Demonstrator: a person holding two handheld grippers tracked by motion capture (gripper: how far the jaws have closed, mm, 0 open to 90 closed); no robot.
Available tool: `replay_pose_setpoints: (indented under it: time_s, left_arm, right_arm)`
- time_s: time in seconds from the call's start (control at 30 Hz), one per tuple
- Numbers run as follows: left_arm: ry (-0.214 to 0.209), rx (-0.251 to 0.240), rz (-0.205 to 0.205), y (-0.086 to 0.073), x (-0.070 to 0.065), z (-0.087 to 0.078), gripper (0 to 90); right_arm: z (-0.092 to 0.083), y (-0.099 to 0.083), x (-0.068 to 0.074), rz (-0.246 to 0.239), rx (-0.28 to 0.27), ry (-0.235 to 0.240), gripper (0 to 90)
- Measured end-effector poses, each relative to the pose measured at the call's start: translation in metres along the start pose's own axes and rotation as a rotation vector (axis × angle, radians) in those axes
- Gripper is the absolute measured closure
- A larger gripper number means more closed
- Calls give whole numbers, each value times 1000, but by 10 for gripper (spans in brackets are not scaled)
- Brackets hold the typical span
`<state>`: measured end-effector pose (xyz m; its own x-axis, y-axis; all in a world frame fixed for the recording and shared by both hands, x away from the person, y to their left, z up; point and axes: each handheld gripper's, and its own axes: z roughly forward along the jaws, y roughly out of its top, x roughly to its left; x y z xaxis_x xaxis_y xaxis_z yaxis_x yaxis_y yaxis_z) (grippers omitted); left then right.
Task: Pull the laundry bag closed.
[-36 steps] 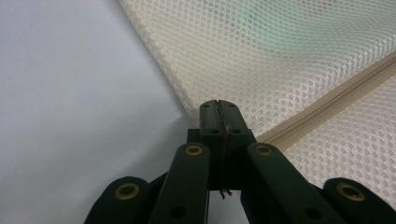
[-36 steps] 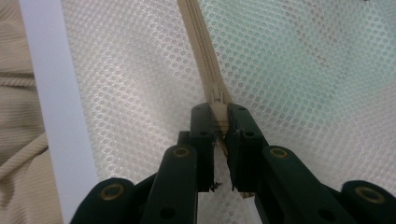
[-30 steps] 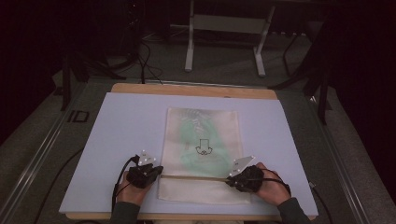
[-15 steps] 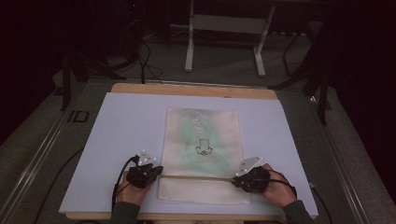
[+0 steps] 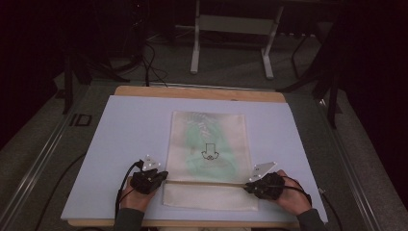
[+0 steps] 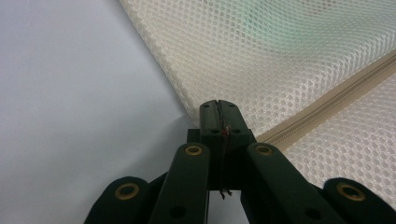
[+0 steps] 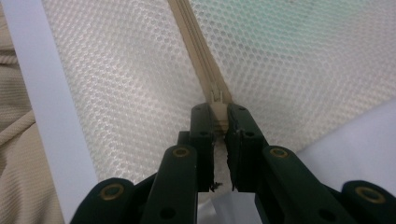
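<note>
Inspector A: The mesh laundry bag (image 5: 209, 154) is lying flat at the middle of the pale table cover (image 5: 120, 144), a green garment (image 5: 211, 139) showing through it. The zipper (image 5: 207, 183) is running across the bag near the person's edge, and as far as I can judge it is sitting closed along the visible length.

Inspector B: Agreed. The right gripper (image 7: 219, 119) is clamping the zipper pull (image 7: 218, 100) at the bag's right edge, so opening appears barely started.

Inspector A: The left gripper (image 6: 218, 109) is pinching the bag's left edge by the zipper end, jaws clenched on mesh, anchoring it.

Inspector B: Both hands are resting low on the table, grippers pointing inward toward each other.
</note>
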<state>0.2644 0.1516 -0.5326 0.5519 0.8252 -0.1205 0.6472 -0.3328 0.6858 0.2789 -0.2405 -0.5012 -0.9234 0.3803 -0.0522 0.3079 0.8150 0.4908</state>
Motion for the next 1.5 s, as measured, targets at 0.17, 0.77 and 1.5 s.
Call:
replay_pose_setpoints:
  time_s: [0.17,0.77,1.5]
  left_arm:
    - [0,0,0,0,0,0,895]
    - [1,2,0,0,0,0,895]
    - [-1,-9,4,-1,0,-1,891]
  right_arm:
    - [-3,-5,-1,11,-6,-5,822]
    - [-9,-15,-5,43,-16,-12,822]
    - [-7,-19,-7,98,-63,0,721]
